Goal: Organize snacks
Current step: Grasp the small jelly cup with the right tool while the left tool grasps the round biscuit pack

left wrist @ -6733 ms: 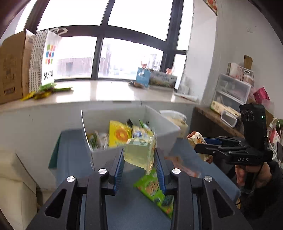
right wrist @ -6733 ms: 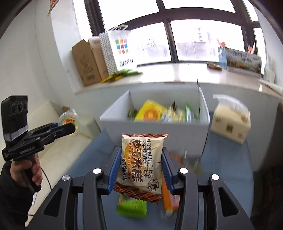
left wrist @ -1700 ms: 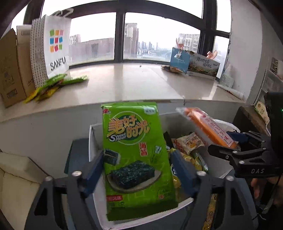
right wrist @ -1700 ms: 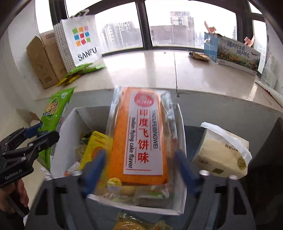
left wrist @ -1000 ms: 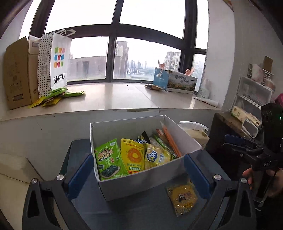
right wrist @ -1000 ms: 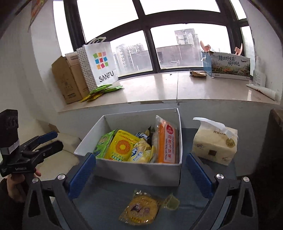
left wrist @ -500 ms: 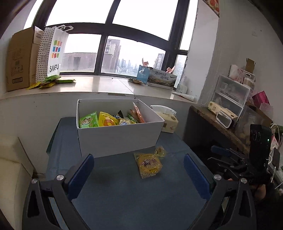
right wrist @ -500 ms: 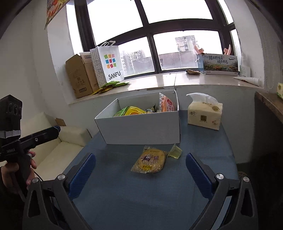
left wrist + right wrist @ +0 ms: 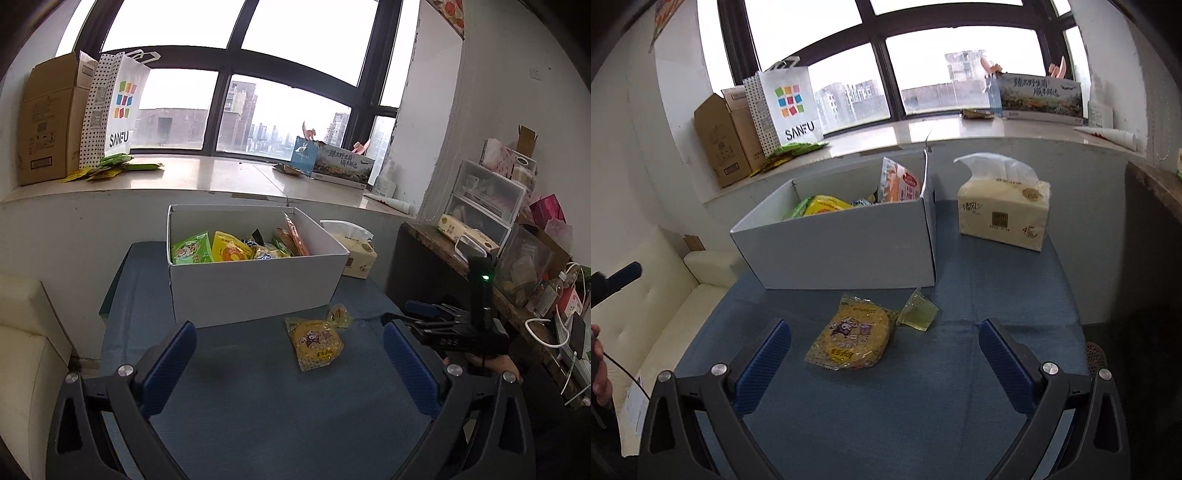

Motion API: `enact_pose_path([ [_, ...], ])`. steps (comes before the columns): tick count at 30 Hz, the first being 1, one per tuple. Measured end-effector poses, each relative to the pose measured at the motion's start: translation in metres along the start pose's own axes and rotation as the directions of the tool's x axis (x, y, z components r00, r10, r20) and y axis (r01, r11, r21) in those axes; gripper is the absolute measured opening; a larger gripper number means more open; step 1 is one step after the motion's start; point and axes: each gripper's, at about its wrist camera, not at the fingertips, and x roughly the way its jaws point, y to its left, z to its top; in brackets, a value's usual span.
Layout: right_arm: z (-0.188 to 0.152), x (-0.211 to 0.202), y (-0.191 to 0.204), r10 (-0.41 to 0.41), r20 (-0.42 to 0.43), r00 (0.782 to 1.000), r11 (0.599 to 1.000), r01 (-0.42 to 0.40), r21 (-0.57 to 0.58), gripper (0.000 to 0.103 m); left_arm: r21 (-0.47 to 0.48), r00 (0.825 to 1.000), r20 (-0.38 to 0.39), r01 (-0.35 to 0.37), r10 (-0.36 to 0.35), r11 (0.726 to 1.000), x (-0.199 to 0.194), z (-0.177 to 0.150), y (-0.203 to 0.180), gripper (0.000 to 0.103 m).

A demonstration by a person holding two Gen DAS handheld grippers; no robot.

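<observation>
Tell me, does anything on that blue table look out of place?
Yes. Two snacks lie loose on the blue table in front of the white box: a yellow round-cake packet and a small clear jelly cup tipped on its side. The other snacks stand inside the box. Both grippers are open and empty.

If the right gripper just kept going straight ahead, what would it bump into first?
Probably the yellow snack packet on the blue table, lying between the open right gripper's fingers; depth is unclear. Beyond it stands the white box.
</observation>
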Motion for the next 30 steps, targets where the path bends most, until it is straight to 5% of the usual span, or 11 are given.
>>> enact_pose_path([
  [9,0.015,0.097,-0.026,-0.059,-0.152,0.987,0.997,0.052,-0.05,0.1,0.005,1.0,-0.015,0.001,-0.001,1.0,0.002,-0.004,0.002,0.103],
  [14,0.005,0.113,-0.035,-0.027,-0.201,0.979,1.0,0.025,-0.009,0.054,-0.014,1.0,-0.031,-0.006,0.005,1.0,0.007,-0.006,0.007,0.103],
  [15,0.004,0.114,-0.037,-0.004,-0.206,0.978,1.0,0.006,0.009,0.044,-0.014,0.999,-0.032,-0.007,0.007,1.0,0.008,-0.007,0.007,0.103],
  [19,0.002,0.107,-0.036,0.015,-0.187,0.982,1.0,-0.012,0.017,0.043,-0.004,0.999,-0.045,-0.008,0.008,1.0,0.012,-0.008,0.005,0.103],
  [21,0.004,0.098,-0.034,0.009,-0.171,0.985,1.0,-0.007,0.015,0.031,0.0,0.999,-0.052,-0.005,0.005,1.0,0.016,-0.009,0.004,0.103],
  [30,-0.001,0.036,-0.022,0.033,-0.11,0.993,0.999,-0.035,-0.015,0.032,0.073,0.983,-0.18,0.039,-0.025,0.997,0.088,-0.013,-0.021,0.103],
])
